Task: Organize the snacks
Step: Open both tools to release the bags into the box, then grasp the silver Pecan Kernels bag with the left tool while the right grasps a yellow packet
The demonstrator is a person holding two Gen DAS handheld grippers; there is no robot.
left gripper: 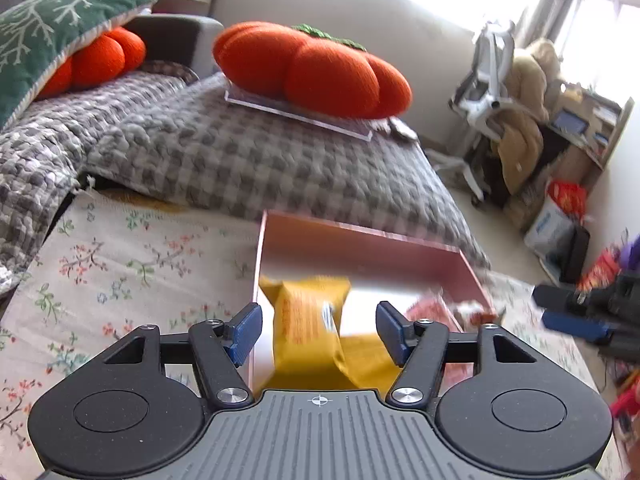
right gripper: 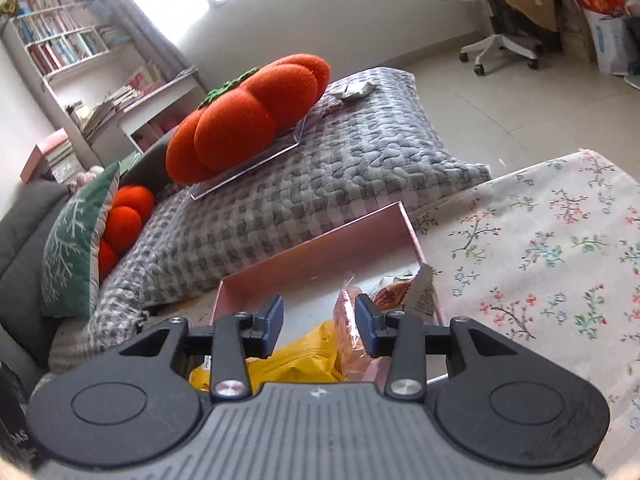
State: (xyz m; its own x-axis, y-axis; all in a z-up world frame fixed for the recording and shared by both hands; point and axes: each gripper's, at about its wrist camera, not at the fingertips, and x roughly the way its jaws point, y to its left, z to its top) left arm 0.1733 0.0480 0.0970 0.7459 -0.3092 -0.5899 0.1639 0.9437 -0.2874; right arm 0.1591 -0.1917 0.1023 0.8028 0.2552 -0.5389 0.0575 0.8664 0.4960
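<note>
A pink open box (left gripper: 360, 240) sits on the floral cloth and holds snack packets. A yellow packet (left gripper: 308, 320) lies in it, with red and pink packets (left gripper: 432, 312) to its right. My left gripper (left gripper: 319, 330) is open above the yellow packet, touching nothing. The right gripper shows at the right edge of the left wrist view (left gripper: 572, 312). In the right wrist view the pink box (right gripper: 320, 256) holds the yellow packet (right gripper: 308, 356), a pink packet (right gripper: 344, 320) and an orange-and-white packet (right gripper: 396, 292). My right gripper (right gripper: 319, 326) is open over the box, empty.
The floral cloth (right gripper: 540, 248) covers the table. A grey checked blanket (left gripper: 240, 160) lies behind the box with an orange pumpkin cushion (left gripper: 312, 68) on a clear board. A green pillow (right gripper: 76, 248), a bookshelf (right gripper: 72, 52) and an office chair (left gripper: 488, 92) stand around.
</note>
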